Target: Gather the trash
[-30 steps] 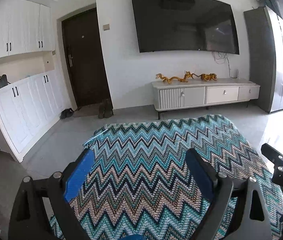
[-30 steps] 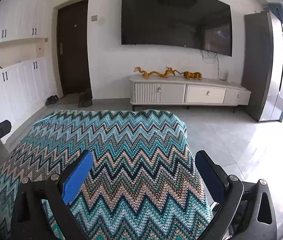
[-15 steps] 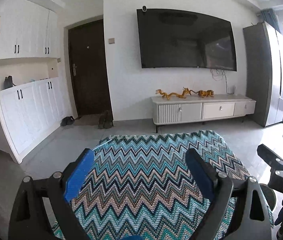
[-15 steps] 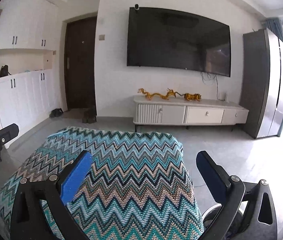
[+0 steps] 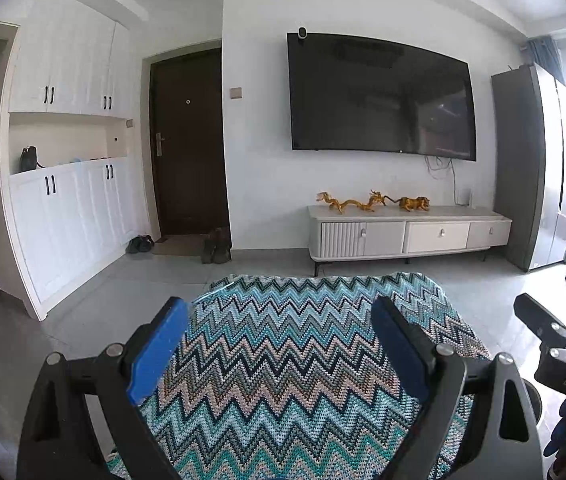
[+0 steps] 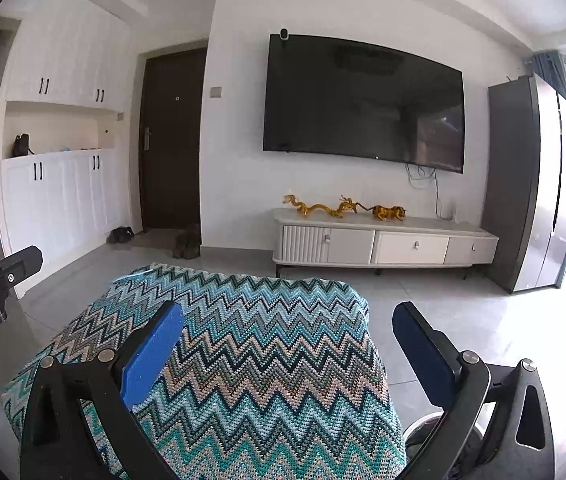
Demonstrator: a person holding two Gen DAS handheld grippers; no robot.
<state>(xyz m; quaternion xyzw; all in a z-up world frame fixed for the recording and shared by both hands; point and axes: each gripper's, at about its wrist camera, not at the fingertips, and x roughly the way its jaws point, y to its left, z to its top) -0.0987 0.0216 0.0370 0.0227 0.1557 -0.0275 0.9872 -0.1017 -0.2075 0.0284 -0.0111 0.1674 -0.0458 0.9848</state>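
At the far left, white cupboards point(image 5: 71, 216) are lining the wall, with a dark bag point(image 5: 27, 159) sitting in their open niche. Beside them a dark door point(image 5: 189, 140) is standing shut, with shoes point(image 5: 139, 243) lying on the floor tiles near it. Further right, a large black television point(image 5: 381, 96) is hanging on the wall above a low white cabinet point(image 5: 407, 234) that is carrying golden dragon figures point(image 5: 347, 202). A grey refrigerator point(image 5: 531, 168) is standing at the far right.

In the foreground a zigzag-patterned blanket point(image 5: 291, 352) is covering a raised surface. The left gripper point(image 5: 279, 340) is hovering over it, its blue-padded fingers point(image 5: 157, 350) spread wide and holding nothing. The right gripper point(image 6: 287, 350) is hovering over the blanket's right edge, its fingers point(image 6: 149, 354) likewise spread apart and empty. No trash is showing in either view.
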